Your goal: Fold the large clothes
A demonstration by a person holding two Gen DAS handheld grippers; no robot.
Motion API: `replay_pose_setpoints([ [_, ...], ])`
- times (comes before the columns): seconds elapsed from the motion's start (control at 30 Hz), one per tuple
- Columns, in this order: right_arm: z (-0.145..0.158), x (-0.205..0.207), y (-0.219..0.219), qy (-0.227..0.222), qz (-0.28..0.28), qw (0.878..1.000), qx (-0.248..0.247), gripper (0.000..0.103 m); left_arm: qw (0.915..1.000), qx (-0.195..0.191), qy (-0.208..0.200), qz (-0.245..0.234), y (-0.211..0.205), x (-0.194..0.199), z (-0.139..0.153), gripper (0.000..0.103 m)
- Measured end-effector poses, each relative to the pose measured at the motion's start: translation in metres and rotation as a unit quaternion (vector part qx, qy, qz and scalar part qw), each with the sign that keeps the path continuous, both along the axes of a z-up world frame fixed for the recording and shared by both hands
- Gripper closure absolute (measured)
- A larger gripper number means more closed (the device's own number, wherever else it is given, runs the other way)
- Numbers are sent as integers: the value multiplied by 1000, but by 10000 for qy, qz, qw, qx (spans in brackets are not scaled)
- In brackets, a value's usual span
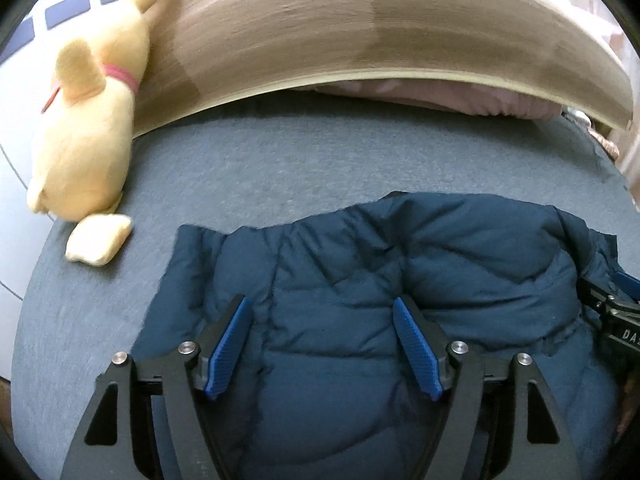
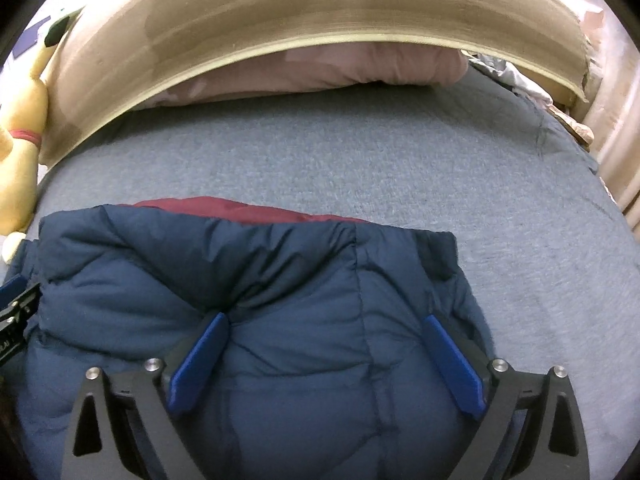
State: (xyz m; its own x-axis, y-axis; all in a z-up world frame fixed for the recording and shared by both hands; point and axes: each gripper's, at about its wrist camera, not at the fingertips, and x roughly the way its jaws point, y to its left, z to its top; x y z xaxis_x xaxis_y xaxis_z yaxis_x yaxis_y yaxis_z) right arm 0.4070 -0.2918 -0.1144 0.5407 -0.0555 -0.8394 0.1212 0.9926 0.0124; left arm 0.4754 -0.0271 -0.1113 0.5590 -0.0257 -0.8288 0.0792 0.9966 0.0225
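Navy blue quilted fabric fills the lower half of the left wrist view: a puffy down jacket (image 1: 400, 280) lies folded on a grey bed sheet (image 1: 280, 168). The left gripper (image 1: 323, 312) points down onto the jacket's left part, its two black fingers with blue ribbed pads (image 1: 230, 348) spread apart; padded fabric bulges up between them, but the pads do not squeeze it and nothing is held. To the left, at the edge of the bed, a yellow plush toy (image 1: 88, 132) with a pink collar lies against a curved wooden headboard (image 1: 360, 32). A pink pillow (image 1: 440, 98) shows under the headboard's lower edge. At the right edge of this view part of the other gripper's black frame (image 1: 616, 316) shows beside the jacket. In the right wrist view the same down jacket (image 2: 280, 280) lies in the lower left and centre, with a strip of dark red lining (image 2: 248, 208) showing along its far edge. The right gripper (image 2: 326, 322) rests over the jacket's right part with its blue pads (image 2: 452, 360) set very wide, fabric swelling between them without being pinched. Bare grey bed sheet (image 2: 440, 160) spreads beyond and to the right. The wooden headboard (image 2: 320, 12) arches across the top, the pink pillow (image 2: 340, 68) beneath it, and the plush toy (image 2: 20, 140) sits at the far left.
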Motion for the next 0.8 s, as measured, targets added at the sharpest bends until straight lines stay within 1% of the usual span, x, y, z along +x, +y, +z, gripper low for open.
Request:
replay_pose_setpoints([
  [0.07, 14, -11, -8, -143, -36, 9998, 98, 3, 9998, -184, -56, 31, 16, -15, 13, 28],
  [0.17, 47, -51, -25, -647, -50, 9972, 365, 3, 9985, -349, -413, 128, 45, -48, 34, 28],
  [0.2, 55, -67, -34, -756, -93, 9953, 603, 3, 9972, -447, -547, 235, 59, -64, 40, 28],
  [0.27, 61, -106, -53, -879, -191, 9892, 1156, 3, 9955, -640, -632, 313, 81, -93, 45, 28],
  [0.3, 61, -118, -59, -893, -241, 9873, 1295, 3, 9950, -670, -656, 340, 88, -103, 44, 28],
  [0.4, 48, -169, -76, -843, -413, 9793, 1792, 3, 9942, -652, -712, 484, 114, -149, 36, 28],
  [0.47, 33, -209, -89, -851, -712, 9721, 2067, 3, 9933, -691, -688, 615, 129, -171, 29, 28],
  [0.5, 27, -220, -93, -823, -796, 9692, 2182, 3, 9928, -718, -650, 707, 135, -181, 25, 28],
  [0.57, 10, -253, -106, -811, -1119, 9556, 2604, 3, 9908, -879, -579, 855, 146, -198, 16, 28],
  [0.6, 5, -264, -108, -799, -1215, 9506, 2741, 3, 9894, -992, -538, 910, 151, -207, 12, 28],
  [0.67, -8, -279, -111, -688, -1355, 9409, 3026, 3, 9868, -1198, -448, 992, 156, -214, 7, 28],
  [0.7, -17, -284, -114, -599, -1472, 9330, 3230, 3, 9837, -1377, -432, 1071, 160, -217, 4, 28],
  [0.73, -23, -285, -115, -546, -1519, 9276, 3370, 3, 9799, -1590, -394, 1140, 163, -219, 2, 28],
  [0.8, -34, -284, -116, -431, -1629, 9146, 3676, 3, 9753, -1814, -303, 1224, 167, -219, 0, 28],
])
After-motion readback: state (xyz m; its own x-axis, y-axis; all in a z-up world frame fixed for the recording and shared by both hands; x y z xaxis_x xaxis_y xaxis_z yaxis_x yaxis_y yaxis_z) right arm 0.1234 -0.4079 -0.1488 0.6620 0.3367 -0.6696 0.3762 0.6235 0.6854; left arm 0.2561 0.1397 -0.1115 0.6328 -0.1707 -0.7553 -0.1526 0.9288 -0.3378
